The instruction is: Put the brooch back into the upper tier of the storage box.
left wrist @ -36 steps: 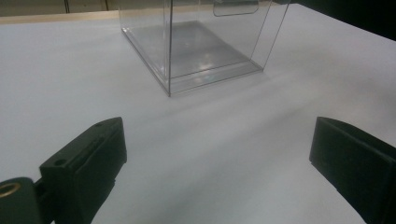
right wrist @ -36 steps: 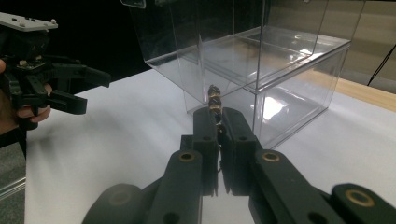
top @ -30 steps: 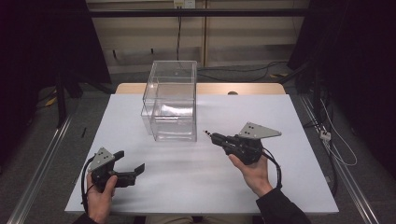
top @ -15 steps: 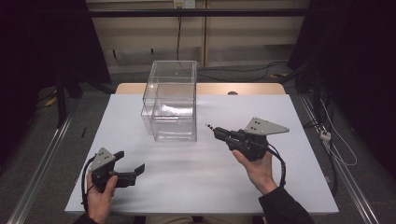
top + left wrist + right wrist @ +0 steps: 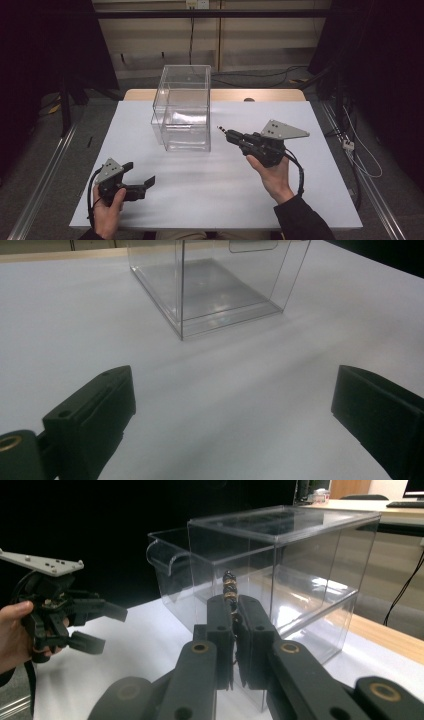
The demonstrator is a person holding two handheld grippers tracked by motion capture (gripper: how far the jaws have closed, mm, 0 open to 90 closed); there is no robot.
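A clear plastic box (image 5: 182,107) stands on the white table (image 5: 210,200), with an open clear bin set inside it. My right gripper (image 5: 231,135) hovers just right of the box, pointing at it. It is shut on a small string of dark and gold beads (image 5: 229,587), whose tip (image 5: 220,129) pokes out beyond the jaws. In the right gripper view the jaws (image 5: 234,605) are pressed together close to the box's wall (image 5: 280,570). My left gripper (image 5: 141,172) rests at the table's front left, open and holding nothing. The box (image 5: 215,285) lies ahead of its wide-apart jaws (image 5: 230,405).
A wooden strip (image 5: 250,94) borders the table's far edge. Cables (image 5: 360,155) lie on the floor at the right, and metal rails (image 5: 45,175) run along both sides. The right gripper view also shows the left gripper (image 5: 111,630) in a hand.
My right gripper has shifted slightly up and away with the beads, nearer the box's right side. The left gripper has stayed in place.
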